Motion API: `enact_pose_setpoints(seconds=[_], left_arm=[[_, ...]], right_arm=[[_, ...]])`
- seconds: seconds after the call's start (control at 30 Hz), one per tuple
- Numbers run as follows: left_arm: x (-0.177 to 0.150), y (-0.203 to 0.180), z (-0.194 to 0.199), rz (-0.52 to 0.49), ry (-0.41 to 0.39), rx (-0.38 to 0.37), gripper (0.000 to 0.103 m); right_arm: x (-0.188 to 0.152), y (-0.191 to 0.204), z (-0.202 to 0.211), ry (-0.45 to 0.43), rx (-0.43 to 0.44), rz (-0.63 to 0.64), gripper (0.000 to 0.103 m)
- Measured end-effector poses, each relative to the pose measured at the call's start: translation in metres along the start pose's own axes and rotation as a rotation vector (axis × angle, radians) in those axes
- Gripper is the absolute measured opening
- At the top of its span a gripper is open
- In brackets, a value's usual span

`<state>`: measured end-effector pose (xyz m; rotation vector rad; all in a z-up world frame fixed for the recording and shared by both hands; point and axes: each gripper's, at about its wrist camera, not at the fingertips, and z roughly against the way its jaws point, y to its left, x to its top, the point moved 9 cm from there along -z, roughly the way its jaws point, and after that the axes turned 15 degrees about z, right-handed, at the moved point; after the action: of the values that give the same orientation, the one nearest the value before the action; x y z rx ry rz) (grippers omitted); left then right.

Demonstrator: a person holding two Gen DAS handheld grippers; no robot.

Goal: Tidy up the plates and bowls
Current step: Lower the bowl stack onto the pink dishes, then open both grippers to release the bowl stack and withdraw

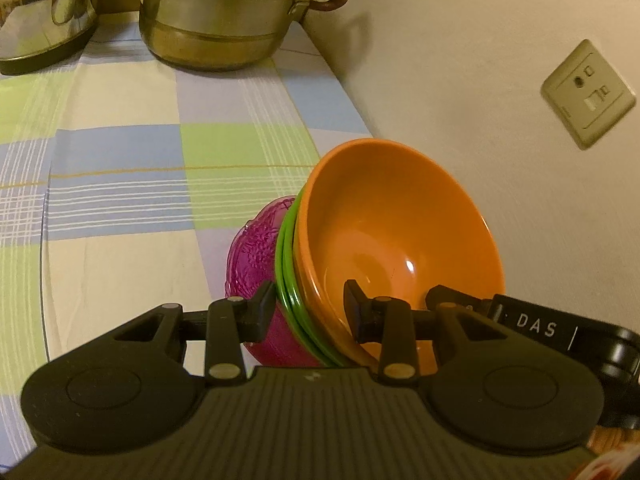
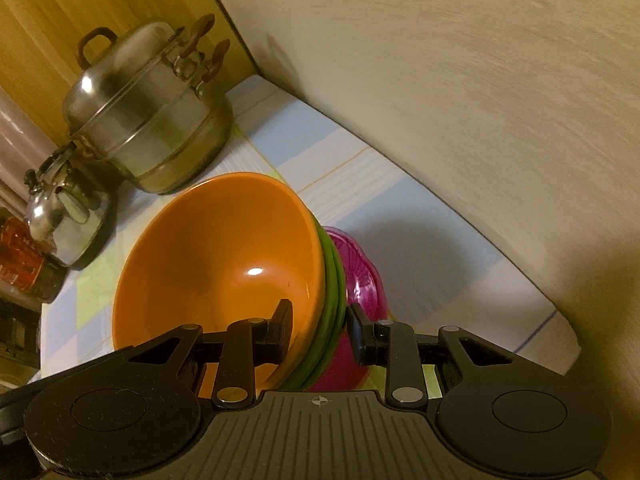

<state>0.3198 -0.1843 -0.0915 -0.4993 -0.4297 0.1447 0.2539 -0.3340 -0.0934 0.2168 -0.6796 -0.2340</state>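
A nested stack of bowls hangs tilted over the checked tablecloth (image 1: 120, 160): an orange bowl (image 1: 400, 232) (image 2: 216, 256) innermost, green bowls (image 1: 286, 264) (image 2: 334, 280) around it, and a clear magenta bowl (image 1: 252, 256) (image 2: 360, 272) outermost. My left gripper (image 1: 310, 312) is shut on one side of the stack's rim, one finger inside the orange bowl and one against the magenta bowl. My right gripper (image 2: 320, 328) is shut on the opposite side of the rim in the same way. Its black body (image 1: 536, 328) shows in the left wrist view.
A steel steamer pot (image 1: 224, 20) (image 2: 148, 120) and a steel kettle (image 1: 44, 12) (image 2: 68, 216) stand at the far end of the table. A red tin (image 2: 20, 256) sits beside the kettle. The pale wall with a socket (image 1: 588, 94) runs close along the table's edge.
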Motion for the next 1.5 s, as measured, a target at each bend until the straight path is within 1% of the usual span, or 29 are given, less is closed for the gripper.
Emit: enact_pose_setpoints(seconds=[0.27,0.37,0.63,0.73,1.03,1.13,1.17,1.23,1.27,1.37,1.5], left_arm=[[0.001,0.007,-0.019,0.005,0.02,0.015,0.032],[0.001,0.008,-0.023,0.002,0.015,0.014,0.032],[0.002,0.008,-0.023,0.0,0.008,0.017,0.032],[0.002,0.006,-0.024,-0.015,0.005,0.019,0.032],[0.002,0.007,-0.024,-0.012,0.002,0.014,0.032],[0.001,0.006,-0.024,-0.011,-0.001,0.019,0.036],[0.001,0.006,-0.023,-0.012,-0.003,0.024,0.039],[0.001,0.007,-0.021,-0.01,-0.01,0.025,0.042],[0.001,0.008,-0.02,-0.006,-0.013,0.024,0.046],[0.002,0.008,-0.012,-0.003,-0.031,0.02,0.048],[0.002,0.006,0.0,-0.008,-0.059,0.013,0.054]], right_arm=[[-0.001,-0.004,-0.023,0.03,0.002,-0.006,0.029],[-0.003,-0.005,-0.029,0.034,0.002,-0.008,0.029],[-0.002,-0.002,-0.031,0.034,-0.002,0.008,0.029],[-0.003,-0.003,-0.032,0.03,-0.001,0.008,0.03],[-0.005,-0.004,-0.032,0.005,0.009,0.006,0.03],[-0.005,-0.004,-0.032,0.0,0.014,0.01,0.032],[-0.005,-0.004,-0.031,-0.003,0.01,0.016,0.035],[-0.005,-0.005,-0.029,-0.007,-0.01,0.028,0.04],[-0.005,-0.005,-0.028,-0.012,-0.014,0.03,0.041],[-0.005,-0.003,-0.021,-0.034,-0.004,0.022,0.045],[-0.005,-0.001,-0.007,-0.066,0.01,0.018,0.046]])
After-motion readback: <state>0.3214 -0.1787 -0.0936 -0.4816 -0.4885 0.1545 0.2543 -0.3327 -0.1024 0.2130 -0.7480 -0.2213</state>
